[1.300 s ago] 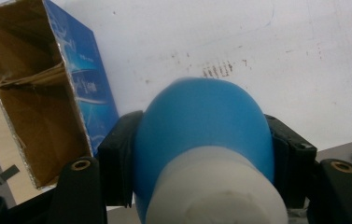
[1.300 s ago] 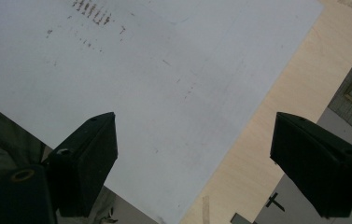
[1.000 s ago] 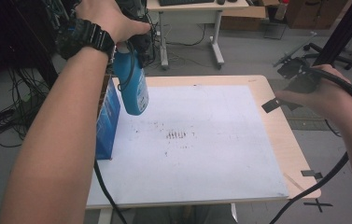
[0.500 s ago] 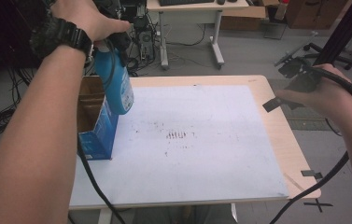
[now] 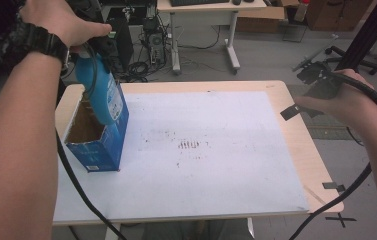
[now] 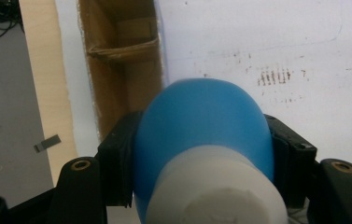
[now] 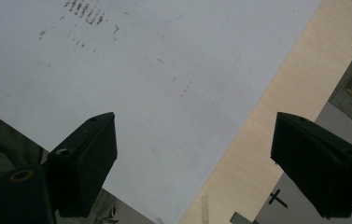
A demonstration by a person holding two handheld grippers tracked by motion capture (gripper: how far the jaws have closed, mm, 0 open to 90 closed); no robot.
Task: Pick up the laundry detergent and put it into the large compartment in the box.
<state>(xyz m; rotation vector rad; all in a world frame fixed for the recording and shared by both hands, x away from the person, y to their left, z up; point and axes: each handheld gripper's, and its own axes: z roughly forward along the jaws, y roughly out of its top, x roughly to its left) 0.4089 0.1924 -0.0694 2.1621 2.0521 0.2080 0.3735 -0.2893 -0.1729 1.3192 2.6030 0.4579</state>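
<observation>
A blue bottle (image 5: 102, 95) with a white cap (image 6: 215, 186) hangs bottom-down, gripped near its cap end by my left gripper (image 6: 201, 144), whose black jaws press on both its sides. It hovers at the right wall of an open blue cardboard box (image 5: 98, 147) standing at the table's left edge. The box's brown inside (image 6: 122, 60) holds nothing that I can see. My right gripper (image 7: 194, 158) is open with nothing between its jaws, held above the table's right edge (image 5: 298, 95).
A white mat (image 5: 216, 165) with faint dark marks covers most of the wooden table (image 5: 303, 150). Cables trail from both grippers over the table's front. Desks, cables and a black frame stand on the floor behind.
My left hand has carried the bottle leftward, from beside the box to over its open top. The right hand has stayed put.
</observation>
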